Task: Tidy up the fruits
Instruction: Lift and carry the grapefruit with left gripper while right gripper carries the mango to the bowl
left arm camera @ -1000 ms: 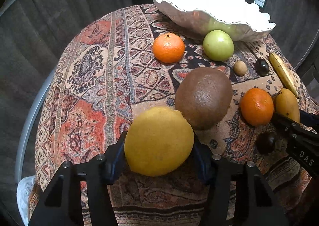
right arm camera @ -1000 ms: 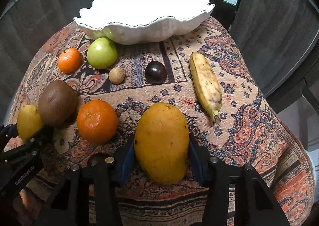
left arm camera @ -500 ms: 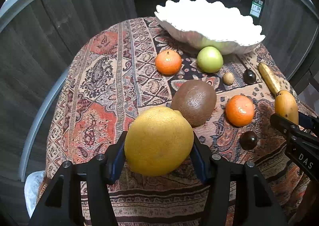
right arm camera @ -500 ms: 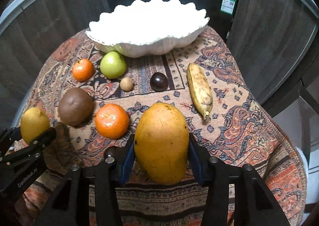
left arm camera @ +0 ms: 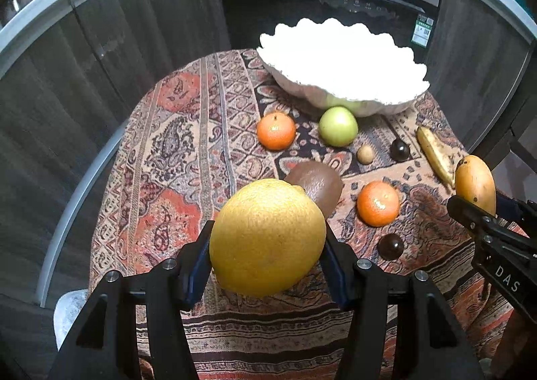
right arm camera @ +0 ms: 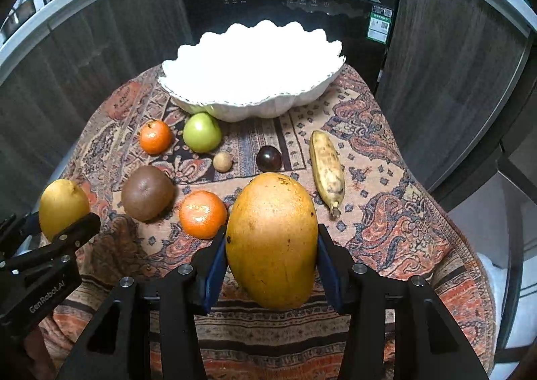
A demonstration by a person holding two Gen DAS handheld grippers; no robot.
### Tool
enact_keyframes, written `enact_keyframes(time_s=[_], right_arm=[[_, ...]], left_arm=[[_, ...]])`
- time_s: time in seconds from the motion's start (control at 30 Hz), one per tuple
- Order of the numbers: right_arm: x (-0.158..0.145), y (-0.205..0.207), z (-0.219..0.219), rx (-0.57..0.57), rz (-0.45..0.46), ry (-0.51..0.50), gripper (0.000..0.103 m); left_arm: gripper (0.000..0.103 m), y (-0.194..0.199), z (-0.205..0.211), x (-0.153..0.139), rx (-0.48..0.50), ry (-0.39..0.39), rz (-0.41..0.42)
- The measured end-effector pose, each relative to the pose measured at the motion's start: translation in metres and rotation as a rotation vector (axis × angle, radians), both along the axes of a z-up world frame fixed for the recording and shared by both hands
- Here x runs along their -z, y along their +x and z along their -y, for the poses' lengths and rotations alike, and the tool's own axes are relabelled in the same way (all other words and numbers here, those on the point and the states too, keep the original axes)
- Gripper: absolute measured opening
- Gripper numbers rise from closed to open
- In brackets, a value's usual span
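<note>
From the left camera, the left gripper [left arm camera: 268, 255] squeezes a big lemon [left arm camera: 267, 237] up above the cloth [left arm camera: 174, 151]. From the right camera, the right gripper [right arm camera: 270, 259] squeezes a mango [right arm camera: 272, 240] up above the cloth, near the white bowl [right arm camera: 251, 104].

1. The left gripper [left arm camera: 268, 242] has matte black angular arms, blue inner pads [left arm camera: 198, 262] and silver screw heads.
2. The right gripper [right arm camera: 270, 245] looks the same; white "DAS" lettering marks its side.
</note>
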State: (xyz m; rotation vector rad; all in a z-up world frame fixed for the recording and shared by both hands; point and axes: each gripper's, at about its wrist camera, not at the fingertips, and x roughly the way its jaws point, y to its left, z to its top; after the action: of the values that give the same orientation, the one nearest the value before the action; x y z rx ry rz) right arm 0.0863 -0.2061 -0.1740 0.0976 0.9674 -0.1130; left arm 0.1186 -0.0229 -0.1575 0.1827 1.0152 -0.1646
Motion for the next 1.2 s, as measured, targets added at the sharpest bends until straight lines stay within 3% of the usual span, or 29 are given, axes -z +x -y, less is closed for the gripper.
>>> enact_keyframes(time_s=[0.47,1.2], right_arm=[[-0.034,0.014,0.013,0.005,0.074,-0.007,0.049],[-0.073,0.071,0.035,0.012,0.168,-0.023,0.049]], left_arm=[[0.057,0.019,0.016,-0.032,0.02,-0.026,0.048],[0.057,0.084,0.046,-0.073,0.074,-0.036,0.124]])
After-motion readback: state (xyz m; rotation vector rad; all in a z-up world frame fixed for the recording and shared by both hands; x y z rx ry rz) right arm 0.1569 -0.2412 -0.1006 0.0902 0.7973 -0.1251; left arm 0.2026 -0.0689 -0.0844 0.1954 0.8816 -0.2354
